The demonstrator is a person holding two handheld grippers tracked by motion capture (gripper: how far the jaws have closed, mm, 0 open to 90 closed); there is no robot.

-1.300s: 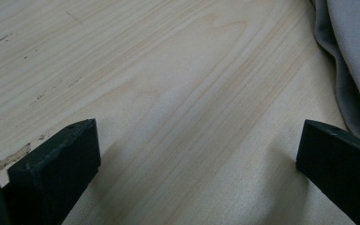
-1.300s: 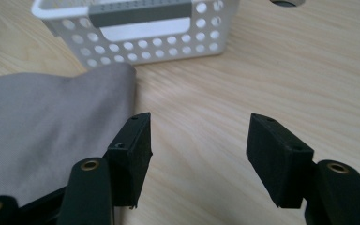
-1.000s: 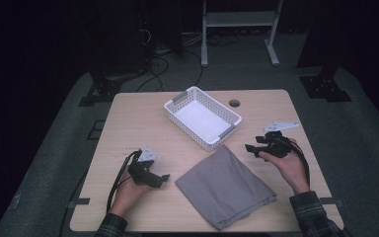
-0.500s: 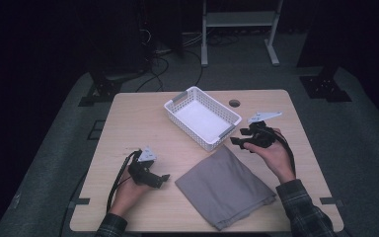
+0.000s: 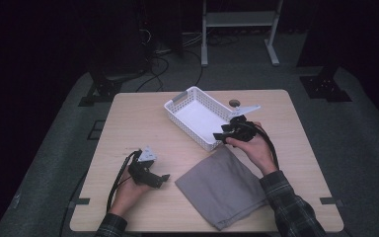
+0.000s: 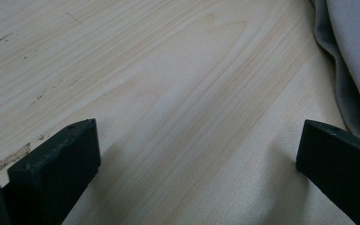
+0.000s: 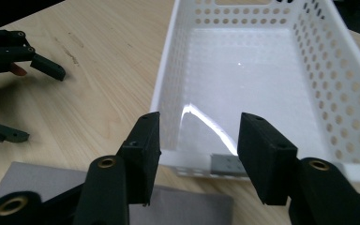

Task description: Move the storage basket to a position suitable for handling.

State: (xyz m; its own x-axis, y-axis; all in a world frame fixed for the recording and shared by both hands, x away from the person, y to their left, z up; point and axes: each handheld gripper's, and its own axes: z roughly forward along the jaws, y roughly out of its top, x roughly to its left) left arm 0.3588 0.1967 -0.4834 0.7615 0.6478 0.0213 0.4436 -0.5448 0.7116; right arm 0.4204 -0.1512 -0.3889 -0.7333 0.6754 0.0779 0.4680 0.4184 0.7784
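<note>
right gripper [image 5: 225,134], jaws apart and empty, has been moved from the table's right side to the white perforated basket's [image 5: 182,100] near end, suggesting a grab, while left gripper [image 5: 160,179], jaws apart, is rested beside the folded grey cloth [image 5: 222,190].

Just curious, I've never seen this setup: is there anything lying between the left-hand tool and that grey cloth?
No. In the high view, only bare wooden table separates the left tool from the grey cloth. The left gripper view shows the same bare wood.
</note>
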